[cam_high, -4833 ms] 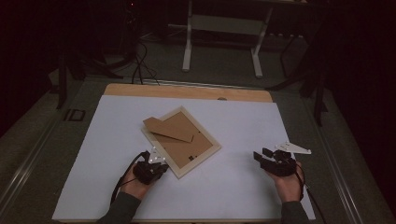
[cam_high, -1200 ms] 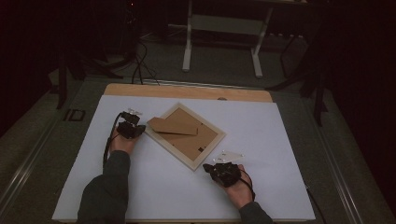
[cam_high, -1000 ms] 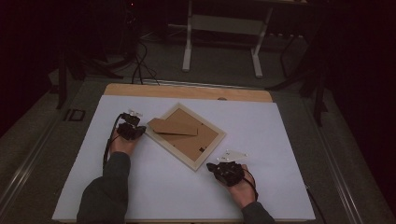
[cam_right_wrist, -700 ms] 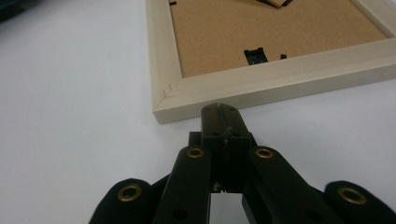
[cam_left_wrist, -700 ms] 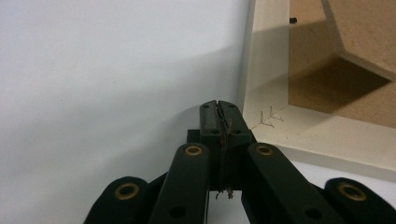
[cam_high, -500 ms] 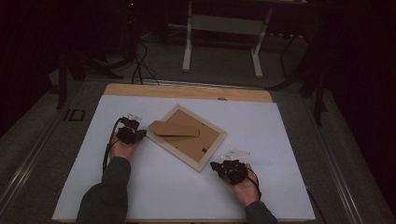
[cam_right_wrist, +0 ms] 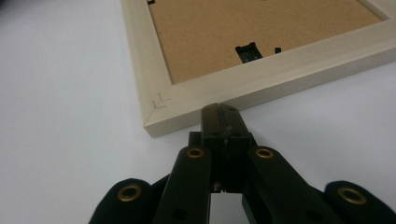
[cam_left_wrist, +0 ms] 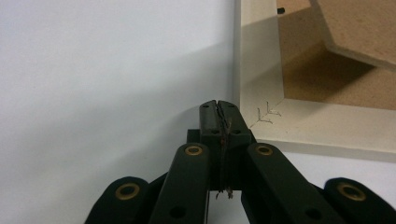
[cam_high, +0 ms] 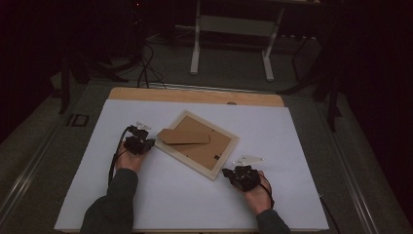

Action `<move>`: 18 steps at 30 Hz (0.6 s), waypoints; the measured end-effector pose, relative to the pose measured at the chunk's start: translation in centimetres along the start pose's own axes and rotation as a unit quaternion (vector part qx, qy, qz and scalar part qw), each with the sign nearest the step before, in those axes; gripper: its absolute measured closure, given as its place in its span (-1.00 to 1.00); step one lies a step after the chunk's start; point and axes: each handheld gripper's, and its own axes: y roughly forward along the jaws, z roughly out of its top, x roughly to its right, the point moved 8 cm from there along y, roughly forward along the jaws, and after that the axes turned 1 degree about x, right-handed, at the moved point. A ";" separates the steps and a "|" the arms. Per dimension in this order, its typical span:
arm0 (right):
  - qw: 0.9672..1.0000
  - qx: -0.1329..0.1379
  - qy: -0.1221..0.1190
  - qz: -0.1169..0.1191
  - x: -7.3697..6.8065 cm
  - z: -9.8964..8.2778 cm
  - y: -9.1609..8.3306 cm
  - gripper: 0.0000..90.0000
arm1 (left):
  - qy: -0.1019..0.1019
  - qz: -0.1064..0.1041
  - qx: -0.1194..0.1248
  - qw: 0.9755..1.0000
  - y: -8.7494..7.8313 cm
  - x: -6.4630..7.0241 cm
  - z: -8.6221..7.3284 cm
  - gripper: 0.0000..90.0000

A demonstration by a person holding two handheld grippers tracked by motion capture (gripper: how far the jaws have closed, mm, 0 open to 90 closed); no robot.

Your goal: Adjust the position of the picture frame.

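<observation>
My right gripper [cam_high: 227, 172] has slid from the table's right side up to the frame [cam_high: 197, 144], whose stand has swung round. Its jaws are pressed together at the near corner. My left gripper [cam_high: 151, 142], also closed empty, sits at the frame's left corner.

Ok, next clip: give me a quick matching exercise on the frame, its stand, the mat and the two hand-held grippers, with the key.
1 frame
2 stand
3 left hand-held gripper
4 right hand-held gripper
5 mat

a white, covers the table
b shut, at the frame's near corner
c brown, lies on the backing
d face down, pale wood
e shut, at the frame's left corner

1-d, 2-c, 3-e, 4-b, 5-a
</observation>
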 end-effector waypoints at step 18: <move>1.000 -0.011 0.028 -0.006 1.4 -0.6 -0.1 1.00 | 0.025 -0.010 -0.019 0.999 -0.5 1.9 -0.5 1.00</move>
